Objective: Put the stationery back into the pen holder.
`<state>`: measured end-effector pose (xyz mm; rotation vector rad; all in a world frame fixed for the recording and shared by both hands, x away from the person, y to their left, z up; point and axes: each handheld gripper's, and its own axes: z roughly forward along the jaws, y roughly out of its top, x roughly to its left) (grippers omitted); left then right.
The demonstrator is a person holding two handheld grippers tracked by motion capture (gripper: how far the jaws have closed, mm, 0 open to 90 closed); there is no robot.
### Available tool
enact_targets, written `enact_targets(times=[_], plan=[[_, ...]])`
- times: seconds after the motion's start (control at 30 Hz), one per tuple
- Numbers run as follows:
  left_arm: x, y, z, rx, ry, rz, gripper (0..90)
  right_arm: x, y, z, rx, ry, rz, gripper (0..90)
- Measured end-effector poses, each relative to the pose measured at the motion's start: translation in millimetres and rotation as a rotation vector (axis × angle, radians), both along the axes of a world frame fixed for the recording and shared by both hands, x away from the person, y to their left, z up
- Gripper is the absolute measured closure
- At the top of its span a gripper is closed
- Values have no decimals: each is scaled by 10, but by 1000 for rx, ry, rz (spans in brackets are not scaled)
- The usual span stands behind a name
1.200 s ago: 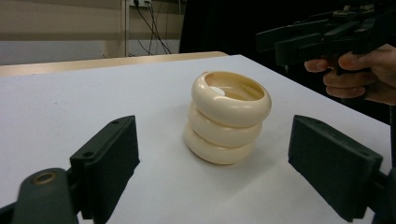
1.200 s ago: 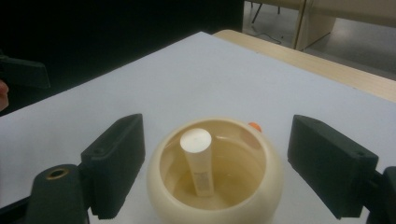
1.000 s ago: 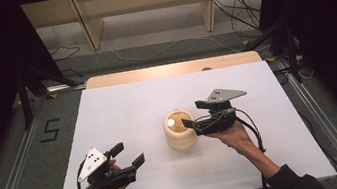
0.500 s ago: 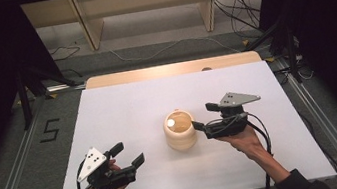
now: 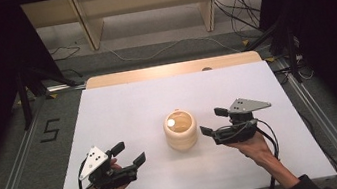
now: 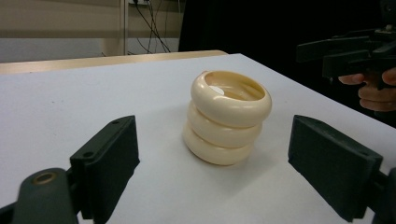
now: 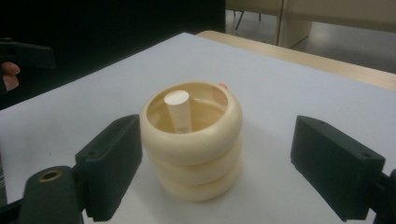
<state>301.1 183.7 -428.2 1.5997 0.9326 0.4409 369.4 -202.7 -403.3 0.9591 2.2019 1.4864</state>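
High view first: a stack of cream rings (image 5: 180, 131) stands upright near the middle of the white table (image 5: 123, 106), three rings one on another around a pale peg (image 5: 172, 122) that rises inside them. Taking that stack as the landmark, the right gripper (image 5: 215, 123) sits just to its right, level with it and pointing at it, its jaws spread wide with nothing between them; the nearer jaw tip is close to the stack's side but apart from it. A hand (image 5: 252, 145) holds this gripper from below and to the right of the stack, and a grey three-cornered plate (image 5: 249, 105) rides on top. The left gripper (image 5: 129, 154) lies well apart from the stack, to its lower left near the table's front edge, jaws also wide apart and gripping nothing, aimed up and right toward the stack. Left gripper view shows the stack (image 6: 227, 117) standing between and beyond its two black jaws, with the top ring sitting slightly off-centre over the two beneath it. Right gripper view looks down on the stack (image 7: 192, 140) from close by, with the peg's flat round top (image 7: 177, 98) below the rim of the top ring, and a small orange spot (image 7: 222, 86) just behind that rim.
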Motion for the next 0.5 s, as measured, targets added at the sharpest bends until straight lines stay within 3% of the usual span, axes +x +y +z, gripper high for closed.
enact_targets(times=[0.5], plan=[[5, -13, -3, 4, -2, -5, 156, -256, -212, -78, 27, -20, -43, 171]])
